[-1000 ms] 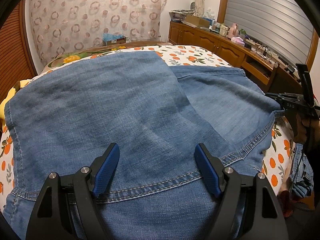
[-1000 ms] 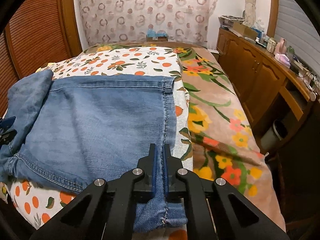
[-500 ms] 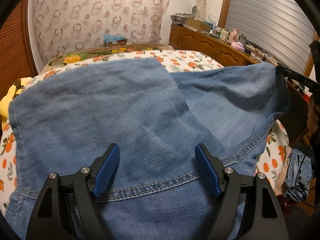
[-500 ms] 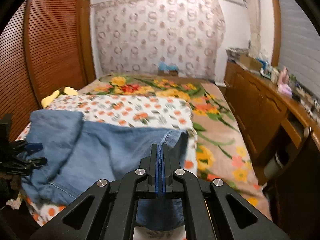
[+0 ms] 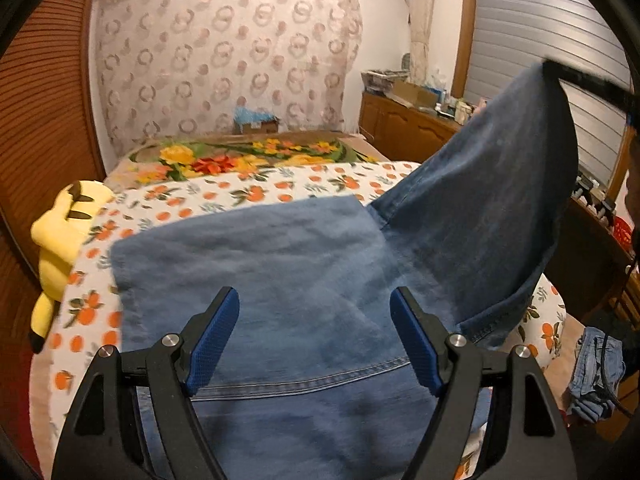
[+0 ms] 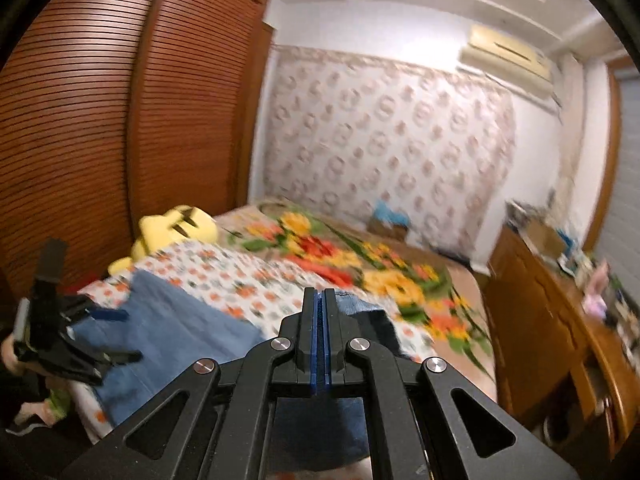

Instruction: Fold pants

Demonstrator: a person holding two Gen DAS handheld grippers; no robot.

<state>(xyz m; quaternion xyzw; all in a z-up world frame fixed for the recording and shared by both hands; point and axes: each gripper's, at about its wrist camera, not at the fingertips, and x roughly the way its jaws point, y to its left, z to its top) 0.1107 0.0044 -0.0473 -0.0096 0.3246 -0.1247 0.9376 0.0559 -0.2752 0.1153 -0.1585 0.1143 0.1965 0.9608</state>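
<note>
Blue denim pants (image 5: 280, 280) lie spread on the bed's orange-print sheet (image 5: 240, 196). My left gripper (image 5: 315, 300) hovers open over them near the waistband seam, and nothing is pinched between its blue pads (image 5: 212, 336). At the upper right, the right gripper (image 5: 580, 80) holds the leg end high, so that leg slopes up off the bed. In the right wrist view my right gripper (image 6: 319, 294) is shut on the pants' edge (image 6: 360, 312). The rest of the pants (image 6: 172, 332) stretches left toward the left gripper (image 6: 112, 336).
A yellow plush toy (image 5: 68, 232) sits at the bed's left edge beside louvred wardrobe doors (image 6: 80, 140). A wooden cabinet (image 5: 400, 128) with clutter on top lines the right wall. More denim (image 5: 596, 376) lies piled on the floor at right. A small box (image 5: 256, 120) stands by the headboard.
The right gripper has risen, lifting the leg end off the bed while staying shut on it. The left gripper rose and tilted upward, still open over the pants.
</note>
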